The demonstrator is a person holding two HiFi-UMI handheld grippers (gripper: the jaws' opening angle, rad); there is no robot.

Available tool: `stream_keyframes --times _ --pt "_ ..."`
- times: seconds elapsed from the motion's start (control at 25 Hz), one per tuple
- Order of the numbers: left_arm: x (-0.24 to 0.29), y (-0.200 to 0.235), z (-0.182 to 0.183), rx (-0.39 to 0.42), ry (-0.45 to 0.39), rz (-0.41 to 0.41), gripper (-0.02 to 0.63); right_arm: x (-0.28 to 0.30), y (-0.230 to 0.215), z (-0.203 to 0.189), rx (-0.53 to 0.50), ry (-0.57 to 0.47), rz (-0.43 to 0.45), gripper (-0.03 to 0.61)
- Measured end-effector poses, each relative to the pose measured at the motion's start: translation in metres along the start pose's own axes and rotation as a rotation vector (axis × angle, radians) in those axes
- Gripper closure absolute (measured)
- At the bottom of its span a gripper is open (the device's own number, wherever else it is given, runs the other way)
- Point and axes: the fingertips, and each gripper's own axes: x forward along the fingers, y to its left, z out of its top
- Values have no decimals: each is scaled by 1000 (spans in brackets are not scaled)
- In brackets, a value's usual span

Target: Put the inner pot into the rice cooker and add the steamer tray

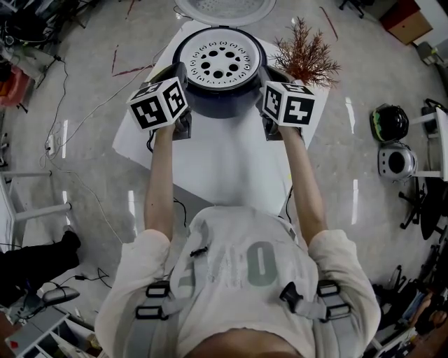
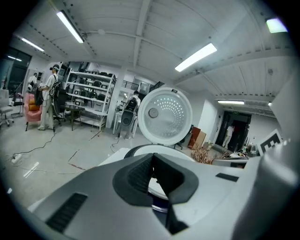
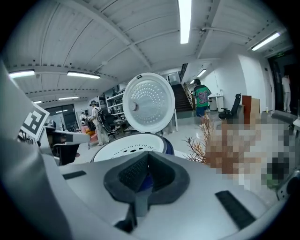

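Since both claws are parked at the near side of the cooker, there's not much to cover before them: just a bare stretch of white tabletop (image 1: 224, 168) closest to the person. Right past that, the left claw (image 2: 153, 159) hangs by the near-left side of the rice cooker (image 1: 220, 101) and the right claw (image 3: 148, 158) by its near-right side. Both are pinched down to a thin slit. All that shows through the slit is cooker and tray further off, so as far as I can tell neither one has anything clamped in it.

Then the cooker itself: dark round body, open on top. The steamer tray (image 1: 218, 61) lies flat in its mouth, white, round, full of holes and level all the way round, which is where the task wants it. Nothing lies on the tray. The inner pot I can't see at all, because the tray covers the whole opening, so whether it's underneath is anyone's guess.

Handling-wise, my guess is the tray is thin, stiff and light, with a smooth surface, so a bit slippery. The rim at the left and right looks like the spot to pinch it, one claw per side, kept level. The holes look too small for a claw.

Furthest back, the lid (image 1: 224, 8) stands open, and a dried red branch (image 1: 306, 56) sits at the far right, close to the cooker.
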Motion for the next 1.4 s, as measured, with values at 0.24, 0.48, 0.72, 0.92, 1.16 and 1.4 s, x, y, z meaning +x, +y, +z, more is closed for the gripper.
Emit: stream_keyframes --times 0.24,0.48,0.72,0.92,1.16,1.4 --pt "-36 -25 43 76 -209 -27 592 -28 14 32 -115 -122 -2 571" --pt "-81 -59 68 170 -363 -29 592 -71 43 56 -191 -290 93 570" --pt "-131 -85 50 203 -485 -28 592 -120 64 49 -195 -420 179 570" --pt "-153 -89 20 162 -526 -10 592 -153 72 29 -143 -468 244 571" --pt "-158 -91 -33 209 -474 53 592 -168 67 -23 -93 -435 205 571" --pt "-150 -95 -77 212 -382 61 592 -167 59 -65 -50 -341 173 571"
